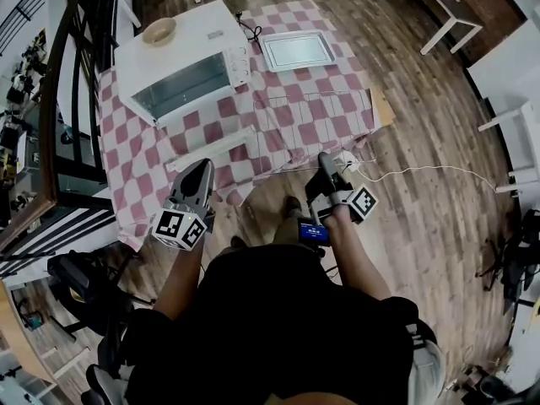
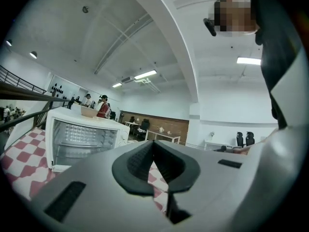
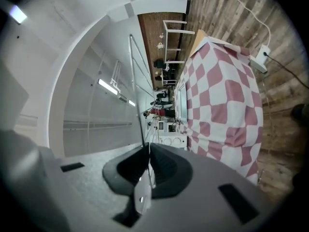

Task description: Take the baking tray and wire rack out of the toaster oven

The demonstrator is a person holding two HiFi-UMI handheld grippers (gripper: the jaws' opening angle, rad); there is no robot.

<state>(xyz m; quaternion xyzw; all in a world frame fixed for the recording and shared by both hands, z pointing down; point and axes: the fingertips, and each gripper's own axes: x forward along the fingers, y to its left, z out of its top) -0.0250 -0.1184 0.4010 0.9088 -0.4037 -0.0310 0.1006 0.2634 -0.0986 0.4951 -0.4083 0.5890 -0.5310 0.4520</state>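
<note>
The white toaster oven (image 1: 181, 62) stands at the back left of a red-checked table (image 1: 337, 108); its glass door (image 1: 211, 152) lies folded down in front. It also shows in the left gripper view as the toaster oven (image 2: 84, 139). The silver baking tray (image 1: 295, 51) lies flat on the cloth to the oven's right. My right gripper (image 1: 323, 159) (image 3: 146, 151) is shut on the thin wire rack (image 1: 312, 97) (image 3: 137, 86), which hangs over the table's near edge. My left gripper (image 1: 201, 169) (image 2: 153, 146) is shut and empty near the table's front left.
A tan bowl (image 1: 159, 30) sits on the oven's top. A power strip (image 1: 346, 163) with a white cable (image 1: 422, 169) lies on the wooden floor by the table. A dark railing (image 1: 63, 99) runs along the left. White tables (image 1: 447, 15) stand at the back right.
</note>
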